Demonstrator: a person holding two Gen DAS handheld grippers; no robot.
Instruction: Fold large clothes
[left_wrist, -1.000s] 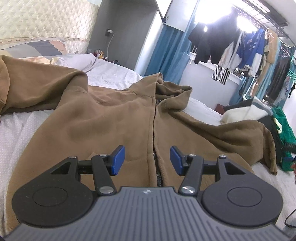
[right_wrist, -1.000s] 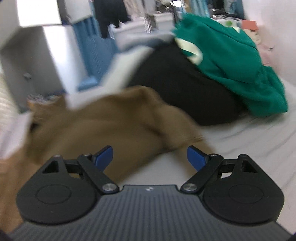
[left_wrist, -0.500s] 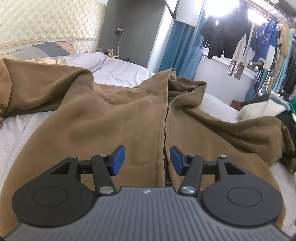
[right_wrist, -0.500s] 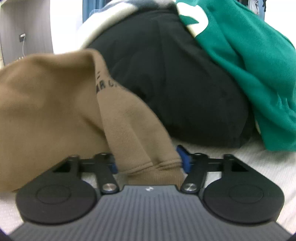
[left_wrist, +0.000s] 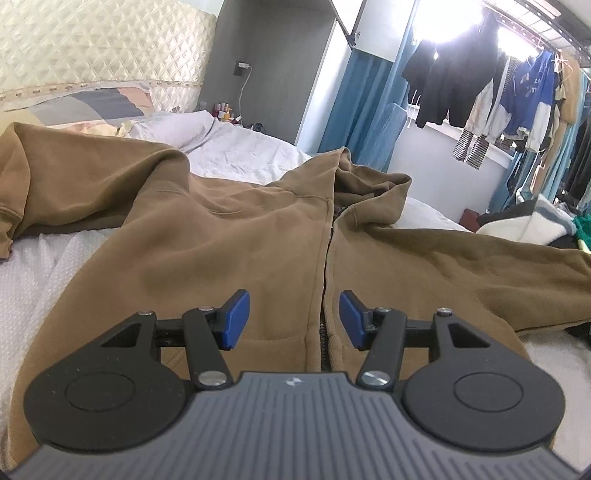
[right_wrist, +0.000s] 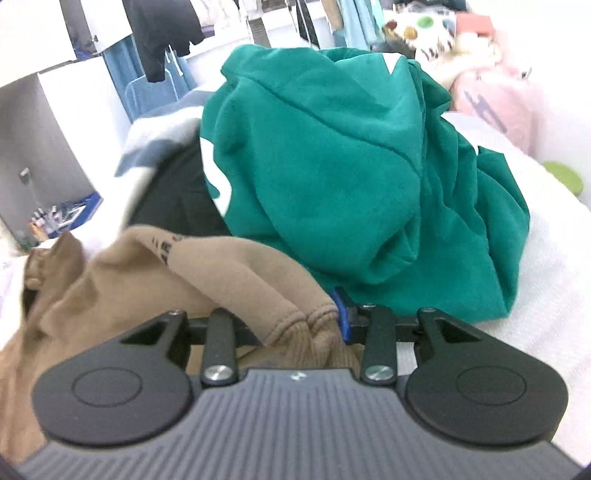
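Observation:
A brown zip-up hoodie (left_wrist: 229, 243) lies front up on the white bed (left_wrist: 40, 273), hood at the far end, sleeves spread left and right. My left gripper (left_wrist: 294, 319) is open and empty, hovering over the zipper near the hem. My right gripper (right_wrist: 301, 323) is shut on the ribbed cuff of the hoodie's right sleeve (right_wrist: 295, 317) and holds it lifted; the sleeve (right_wrist: 207, 273) drapes away to the left.
A pile of a green sweatshirt (right_wrist: 351, 177) on black clothing (right_wrist: 177, 199) sits just behind the right gripper. A pillow (left_wrist: 88, 107) and padded headboard stand at the far left. Hung clothes (left_wrist: 480, 96) line the window.
My right gripper has closed on the sleeve cuff and lifted it away from the clothes pile. My left gripper has stayed open over the zipper, shifting only slightly.

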